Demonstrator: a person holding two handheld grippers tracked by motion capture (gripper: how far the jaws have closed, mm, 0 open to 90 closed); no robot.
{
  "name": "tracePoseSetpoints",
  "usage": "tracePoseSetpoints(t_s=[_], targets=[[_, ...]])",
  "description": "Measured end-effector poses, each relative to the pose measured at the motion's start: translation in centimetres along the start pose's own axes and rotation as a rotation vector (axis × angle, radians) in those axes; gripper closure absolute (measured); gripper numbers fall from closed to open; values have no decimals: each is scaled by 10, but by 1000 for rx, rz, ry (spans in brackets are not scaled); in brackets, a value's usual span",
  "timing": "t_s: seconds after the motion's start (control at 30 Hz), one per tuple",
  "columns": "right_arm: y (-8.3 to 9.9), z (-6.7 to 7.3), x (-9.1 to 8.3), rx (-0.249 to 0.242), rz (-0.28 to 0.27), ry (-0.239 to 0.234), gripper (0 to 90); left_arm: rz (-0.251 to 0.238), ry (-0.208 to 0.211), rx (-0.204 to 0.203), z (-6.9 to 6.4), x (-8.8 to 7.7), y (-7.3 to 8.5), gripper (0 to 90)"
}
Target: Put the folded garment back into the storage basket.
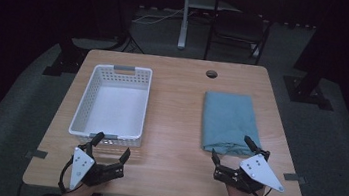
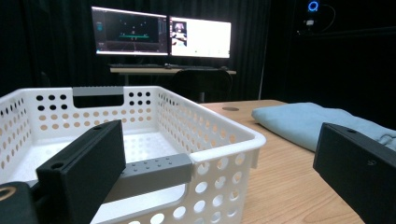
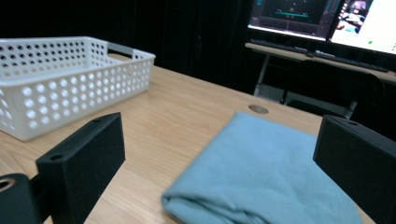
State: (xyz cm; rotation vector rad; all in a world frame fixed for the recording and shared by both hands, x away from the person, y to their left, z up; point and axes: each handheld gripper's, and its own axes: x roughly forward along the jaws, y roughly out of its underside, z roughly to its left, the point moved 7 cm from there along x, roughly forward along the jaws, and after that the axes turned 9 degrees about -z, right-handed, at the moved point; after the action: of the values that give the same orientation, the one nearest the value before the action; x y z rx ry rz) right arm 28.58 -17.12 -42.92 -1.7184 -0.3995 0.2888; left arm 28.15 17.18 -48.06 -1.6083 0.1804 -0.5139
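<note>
High view looks down on a light wooden surface [image 1: 174,128] with a white perforated plastic basket [image 1: 112,101] on its left half and a folded teal cloth [image 1: 230,122] on its right half, the two well apart with bare wood between them. Near the front edge the left tool [image 1: 111,148] sits just before the basket's near wall, its two black jaws spread wide and holding nothing; one jaw tip lies close to the basket's near rim. The right tool [image 1: 232,151] rests just beside the near edge of the cloth, its jaws also wide apart and empty — one tip reaches over the cloth's near right corner. Each tool carries a grey three-cornered plate, and a hand holds each from the bottom edge. Left gripper view shows the basket [image 2: 219,140] close ahead between the spread jaws, its grey handle bar on the near wall, with the cloth [image 2: 308,119] lying farther off to the right. Right gripper view shows the cloth [image 3: 266,177] directly between the open jaws, its rounded folded edge nearest — the basket [image 3: 70,79] stands beyond to the left.
</note>
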Motion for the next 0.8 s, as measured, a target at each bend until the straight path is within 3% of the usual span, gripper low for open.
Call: tracePoseSetpoints(t_s=[0.13,0.4,0.57,0.8], targets=[[-9,-2,0,-32,-7,30,24,0,-10,6,0,0,0,36],[-21,-13,-3,4,-15,49,24,17,-23,40,-2,1,1,36],[-25,-26,5,29,18,53,24,11,-75,50,1,-1,0,36],[-39,-36,11,28,1,73,24,18,-67,49,1,-1,1,36]])
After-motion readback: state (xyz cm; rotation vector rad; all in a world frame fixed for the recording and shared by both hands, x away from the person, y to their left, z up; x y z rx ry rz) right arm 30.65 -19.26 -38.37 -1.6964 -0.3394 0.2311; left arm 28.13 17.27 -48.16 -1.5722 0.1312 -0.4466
